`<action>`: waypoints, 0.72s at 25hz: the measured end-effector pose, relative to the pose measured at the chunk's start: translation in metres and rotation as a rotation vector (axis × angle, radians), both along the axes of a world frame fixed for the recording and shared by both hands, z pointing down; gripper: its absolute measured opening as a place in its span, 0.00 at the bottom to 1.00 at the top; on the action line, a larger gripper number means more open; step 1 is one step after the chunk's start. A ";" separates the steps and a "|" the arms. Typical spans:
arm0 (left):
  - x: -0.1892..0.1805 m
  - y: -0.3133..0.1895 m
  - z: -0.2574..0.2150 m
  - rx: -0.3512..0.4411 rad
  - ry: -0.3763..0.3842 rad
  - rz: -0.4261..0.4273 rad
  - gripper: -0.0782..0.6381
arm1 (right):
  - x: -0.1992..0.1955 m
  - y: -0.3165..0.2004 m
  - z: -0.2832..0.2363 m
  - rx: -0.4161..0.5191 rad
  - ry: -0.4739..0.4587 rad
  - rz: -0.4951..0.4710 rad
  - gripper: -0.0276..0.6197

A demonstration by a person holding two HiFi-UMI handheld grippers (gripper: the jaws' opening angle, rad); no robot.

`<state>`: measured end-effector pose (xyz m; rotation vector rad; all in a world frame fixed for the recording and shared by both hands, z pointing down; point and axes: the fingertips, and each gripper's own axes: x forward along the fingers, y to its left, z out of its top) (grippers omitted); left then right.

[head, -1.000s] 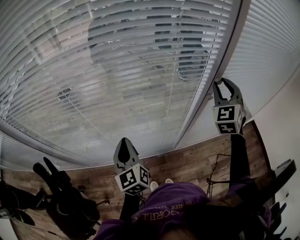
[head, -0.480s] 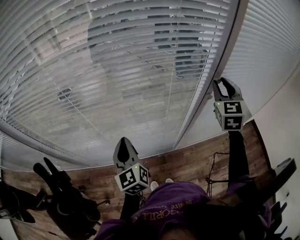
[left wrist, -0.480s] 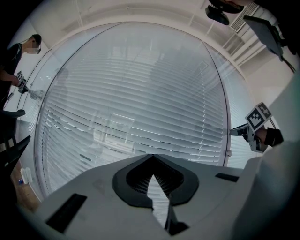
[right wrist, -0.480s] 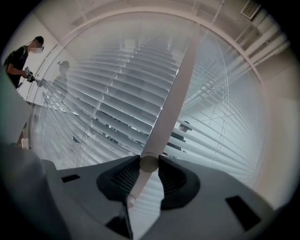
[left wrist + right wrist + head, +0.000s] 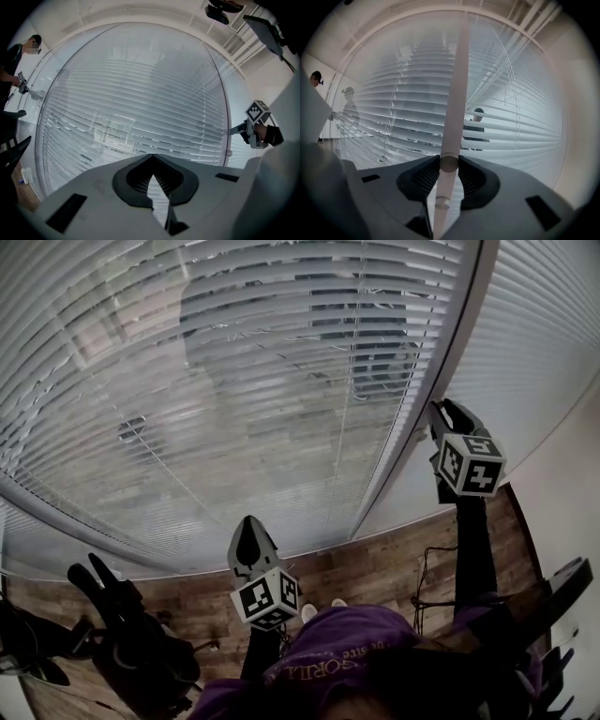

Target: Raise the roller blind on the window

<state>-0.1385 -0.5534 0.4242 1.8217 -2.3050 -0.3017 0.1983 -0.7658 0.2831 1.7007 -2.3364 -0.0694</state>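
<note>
White slats fill the pane: the white horizontally slatted blind (image 5: pixel 234 381) is seen lowered over the window, its bottom rail close to the brown wood-plank floor (image 5: pixel 375 563). At the blind's right edge, beside the white upright frame post (image 5: pixel 412 427), the right gripper (image 5: pixel 442 413) is held up with its marker cube turned towards the camera. In the right gripper view its jaws (image 5: pixel 449 164) are clenched on a pale round plastic wand (image 5: pixel 457 93), which runs upright across the slats (image 5: pixel 393 103) and is pressed from both sides by the ribbed dark pads (image 5: pixel 423 180); the wand's lower end is seen just below the grip. The left gripper (image 5: pixel 249 526) is held lower, near the blind's bottom edge and well apart from the right one. In the left gripper view its jaws (image 5: pixel 153 158) are closed tip to tip with nothing between them, only slats (image 5: pixel 140 93) showing through the gap behind the tips, and the right gripper (image 5: pixel 255 126) is glimpsed at the blind's right edge. A purple garment (image 5: pixel 337 643) is visible at the bottom of the head view.
</note>
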 end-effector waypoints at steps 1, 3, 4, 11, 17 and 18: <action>0.000 0.000 0.000 0.000 0.000 -0.001 0.11 | 0.000 0.000 0.000 -0.004 -0.012 -0.002 0.23; 0.000 0.000 0.000 0.000 -0.001 -0.003 0.11 | 0.001 -0.001 0.001 -0.007 -0.019 -0.001 0.23; 0.000 0.000 0.000 -0.001 -0.001 -0.004 0.11 | 0.001 -0.001 0.001 -0.008 -0.022 0.000 0.23; 0.000 0.000 -0.001 -0.001 0.000 -0.002 0.11 | 0.002 -0.002 0.001 -0.057 -0.110 -0.010 0.23; -0.001 -0.001 0.000 0.000 0.004 -0.002 0.11 | 0.003 -0.002 0.002 -0.086 -0.162 -0.004 0.23; -0.001 -0.001 0.000 -0.001 0.003 -0.002 0.11 | 0.003 -0.003 0.002 -0.088 -0.168 -0.004 0.23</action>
